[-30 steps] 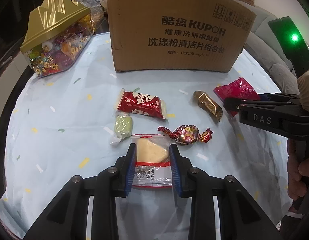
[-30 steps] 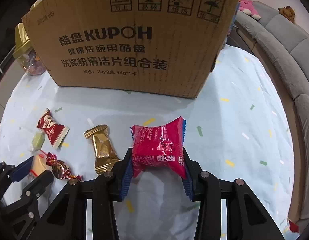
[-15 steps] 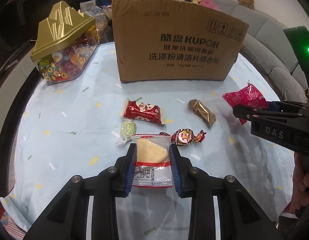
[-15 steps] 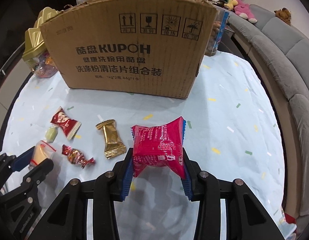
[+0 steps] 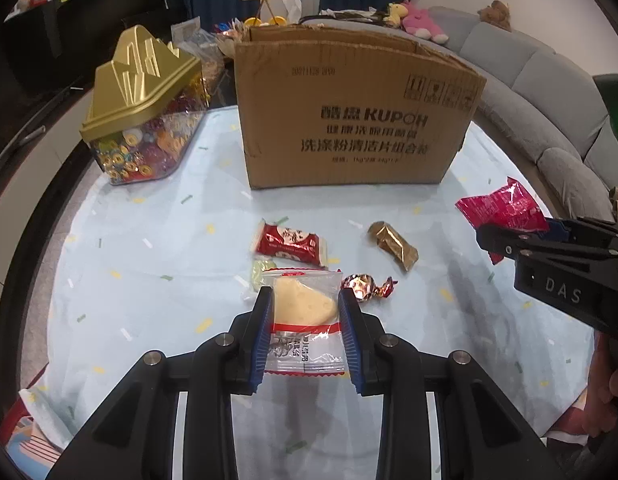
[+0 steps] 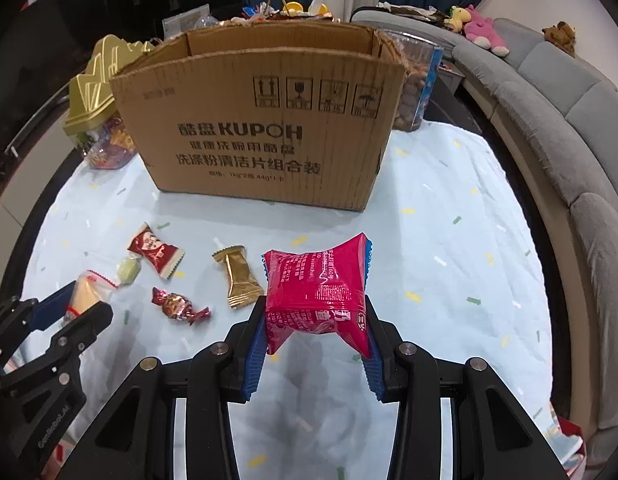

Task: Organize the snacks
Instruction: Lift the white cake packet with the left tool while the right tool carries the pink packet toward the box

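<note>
Table (image 6: 449,216): cardboard box (image 6: 261,136), candy jar (image 5: 145,120), sweets (image 6: 239,276)

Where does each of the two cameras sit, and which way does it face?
Left wrist: on the left gripper, angled down at the table; it holds a clear-wrapped pale snack; a hand shows at right.
Right wrist: on the right gripper, angled down likewise; it holds a pink packet.
Shared: the cardboard box, the gold-wrapped candy, and each other's gripper.
</note>
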Action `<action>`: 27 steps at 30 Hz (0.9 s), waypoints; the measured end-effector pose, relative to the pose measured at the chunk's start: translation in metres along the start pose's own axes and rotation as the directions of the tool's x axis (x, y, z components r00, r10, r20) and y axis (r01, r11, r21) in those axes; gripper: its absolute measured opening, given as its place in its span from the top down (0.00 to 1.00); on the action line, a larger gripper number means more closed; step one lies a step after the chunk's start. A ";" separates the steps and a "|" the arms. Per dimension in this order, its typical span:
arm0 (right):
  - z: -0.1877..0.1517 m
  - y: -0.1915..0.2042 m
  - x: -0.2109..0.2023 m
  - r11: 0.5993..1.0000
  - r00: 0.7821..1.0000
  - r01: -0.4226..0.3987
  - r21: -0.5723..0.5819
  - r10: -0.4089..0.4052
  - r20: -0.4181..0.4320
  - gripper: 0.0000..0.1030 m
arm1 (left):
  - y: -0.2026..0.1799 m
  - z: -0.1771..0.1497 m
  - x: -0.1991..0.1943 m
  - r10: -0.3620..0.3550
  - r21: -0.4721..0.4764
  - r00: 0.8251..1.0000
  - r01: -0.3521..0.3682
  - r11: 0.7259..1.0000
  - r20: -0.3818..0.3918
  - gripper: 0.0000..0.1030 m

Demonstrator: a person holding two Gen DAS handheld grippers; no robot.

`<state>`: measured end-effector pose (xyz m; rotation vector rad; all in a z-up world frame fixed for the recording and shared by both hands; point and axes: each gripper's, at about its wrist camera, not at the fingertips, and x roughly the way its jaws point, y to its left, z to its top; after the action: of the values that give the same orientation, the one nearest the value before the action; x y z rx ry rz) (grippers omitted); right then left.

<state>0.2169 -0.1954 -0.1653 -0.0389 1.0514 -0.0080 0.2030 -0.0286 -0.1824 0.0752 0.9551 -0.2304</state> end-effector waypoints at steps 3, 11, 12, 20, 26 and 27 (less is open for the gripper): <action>0.000 0.000 -0.009 1.000 1.000 0.000 -0.001 0.000 0.012 0.59 | 0.000 0.003 -0.007 0.007 -0.004 1.000 -0.007 1.000 0.013 0.69; 0.001 -0.001 -0.029 1.000 0.999 -0.001 -0.001 0.001 0.046 0.59 | -0.001 0.011 -0.022 0.025 -0.009 0.999 -0.025 1.000 0.037 0.69; 0.001 -0.001 -0.030 1.000 0.999 -0.001 -0.001 0.001 0.048 0.59 | -0.002 0.012 -0.023 0.026 -0.009 0.999 -0.026 1.000 0.040 0.69; 0.006 -0.004 -0.044 1.000 0.997 -0.003 0.009 0.003 0.071 0.59 | -0.005 0.025 -0.036 0.029 -0.013 0.998 -0.028 1.000 0.061 0.69; 0.012 -0.006 -0.054 1.000 0.996 -0.008 0.020 0.006 0.088 0.59 | -0.008 0.040 -0.044 0.029 -0.013 0.996 -0.028 1.000 0.084 0.69; 0.012 -0.006 -0.055 1.000 0.996 -0.008 0.021 0.006 0.090 0.59 | -0.009 0.043 -0.045 0.028 -0.013 0.996 -0.027 1.000 0.088 0.69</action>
<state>0.2005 -0.2001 -0.1112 -0.0159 0.9618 -0.0108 0.2103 -0.0369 -0.1206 0.0669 0.8668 -0.2007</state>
